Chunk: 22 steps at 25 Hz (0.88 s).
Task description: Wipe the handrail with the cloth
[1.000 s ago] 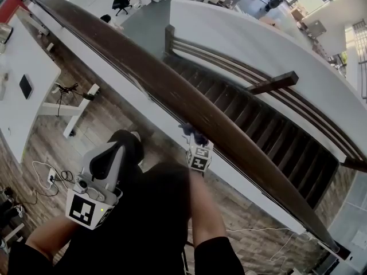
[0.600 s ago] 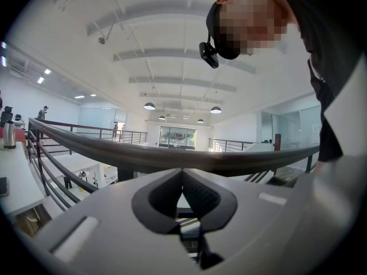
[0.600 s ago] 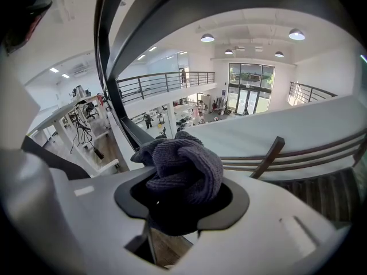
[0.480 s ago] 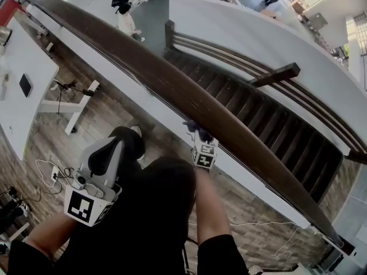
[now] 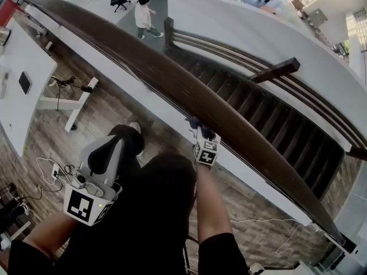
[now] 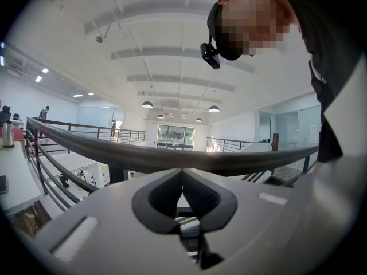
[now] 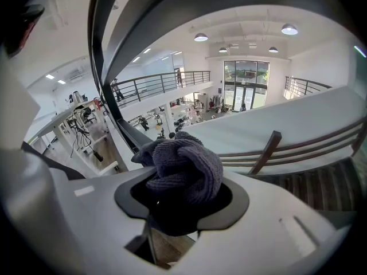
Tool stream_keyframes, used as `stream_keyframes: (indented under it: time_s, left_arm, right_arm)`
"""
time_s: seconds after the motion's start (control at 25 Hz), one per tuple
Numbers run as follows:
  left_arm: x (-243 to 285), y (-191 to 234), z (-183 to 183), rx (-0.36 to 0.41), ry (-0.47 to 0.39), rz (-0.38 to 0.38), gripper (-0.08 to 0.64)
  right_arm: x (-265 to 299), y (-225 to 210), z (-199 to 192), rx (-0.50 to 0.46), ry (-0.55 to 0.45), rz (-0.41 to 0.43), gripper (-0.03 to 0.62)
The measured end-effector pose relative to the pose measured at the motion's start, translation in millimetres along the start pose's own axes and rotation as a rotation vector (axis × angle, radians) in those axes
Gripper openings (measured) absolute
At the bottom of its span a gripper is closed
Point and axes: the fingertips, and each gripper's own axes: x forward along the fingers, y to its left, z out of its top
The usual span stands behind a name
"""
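Note:
A long dark wooden handrail [image 5: 172,82] runs diagonally from upper left to lower right in the head view. My right gripper [image 5: 198,128] is shut on a bunched dark grey cloth [image 7: 183,165], whose tip [image 5: 195,123] sits at the near underside edge of the rail. In the right gripper view the rail [image 7: 114,33] arcs overhead at the left. My left gripper [image 5: 106,162] hangs low at my left side, away from the rail, shut and holding nothing [image 6: 182,196]. The rail [image 6: 172,158] crosses that view just beyond the jaws.
Beyond the rail a staircase [image 5: 269,125] with its own rails drops away. A white desk [image 5: 17,85] stands at the left, cables [image 5: 49,173] lie on the wood floor, and a person [image 5: 143,16] walks on the level below.
My right gripper with the cloth has slid a little to the right and up along the rail. The left gripper stays put. A person has walked into view below.

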Motion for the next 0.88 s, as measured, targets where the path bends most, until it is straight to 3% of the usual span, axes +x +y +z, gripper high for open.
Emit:
stream_keyframes:
  time_s: [0.88]
  left_arm:
    - [-8,-23,18,0.016,-0.003,0.03,0.0]
  right_arm:
    - [-29,-59,-32,0.102,0.035,-0.092,0.181]
